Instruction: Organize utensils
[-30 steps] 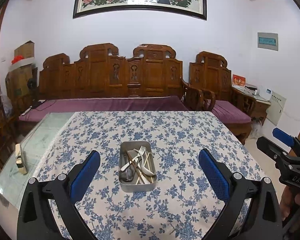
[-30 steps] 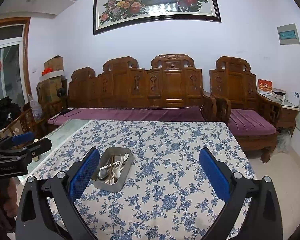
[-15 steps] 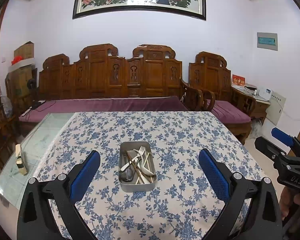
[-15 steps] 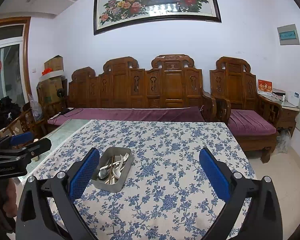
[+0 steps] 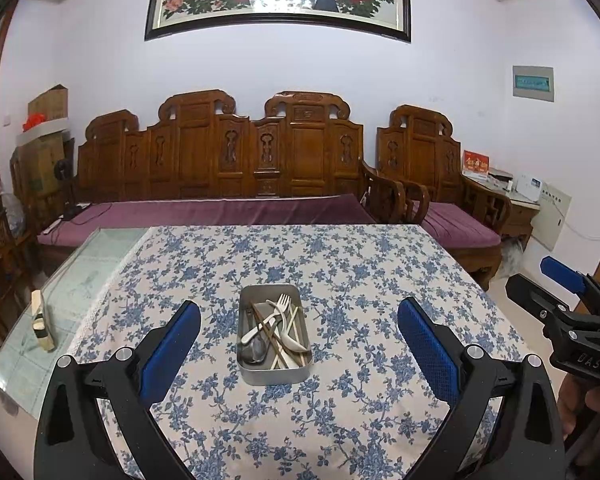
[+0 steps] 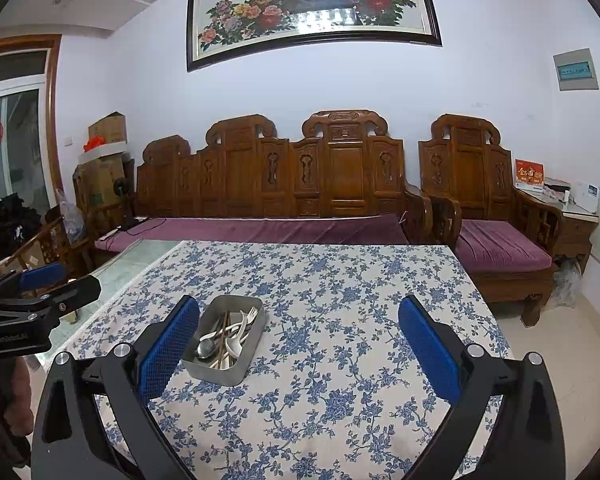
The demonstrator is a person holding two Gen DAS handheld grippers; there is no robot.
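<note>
your left gripper hangs wide and empty, short of the metal tin in the middle of the floral tablecloth. inside lie a white fork, a spoon and chopsticks, all tangled. pick the topmost piece and come in along its handle. your right gripper is also wide, holding nothing, right of the tin.

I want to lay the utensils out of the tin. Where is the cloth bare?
Bare tablecloth runs all round the metal tin: widest right of it and behind toward the sofa. Bare glass lies left, apart from a small wooden block. Only the tin is crowded.
</note>
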